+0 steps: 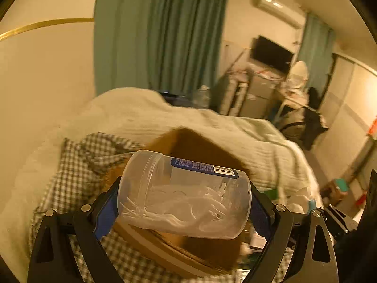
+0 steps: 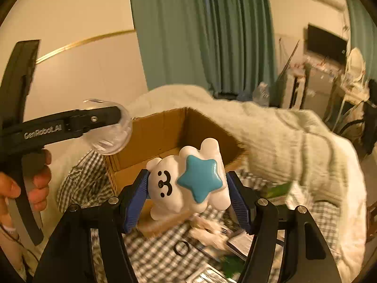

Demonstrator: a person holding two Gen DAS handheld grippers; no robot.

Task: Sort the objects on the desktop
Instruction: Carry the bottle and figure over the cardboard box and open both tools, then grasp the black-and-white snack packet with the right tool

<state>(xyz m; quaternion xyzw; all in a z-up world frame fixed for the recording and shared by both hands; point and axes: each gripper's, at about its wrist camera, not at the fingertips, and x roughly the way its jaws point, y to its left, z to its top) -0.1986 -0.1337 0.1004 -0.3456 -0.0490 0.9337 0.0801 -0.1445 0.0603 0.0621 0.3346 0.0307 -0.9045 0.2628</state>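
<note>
Two grippers, each loaded, above a bed. Surface: checked cloth [image 2: 165,254] strewn with small items, an open cardboard box [image 2: 165,132] on it, cream blanket [image 2: 282,141] behind. Room: teal curtains [image 2: 200,35], wall television [image 2: 326,43], air conditioner [image 1: 278,9].

Left gripper [image 1: 183,202]: jaws wide, clamped on the ends of a clear plastic jar [image 1: 186,195] lying crosswise over the box.

Right gripper [image 2: 188,184]: blue pads pressed to both sides of a white bear figurine [image 2: 165,181] with teal star, over the box's near edge.
</note>
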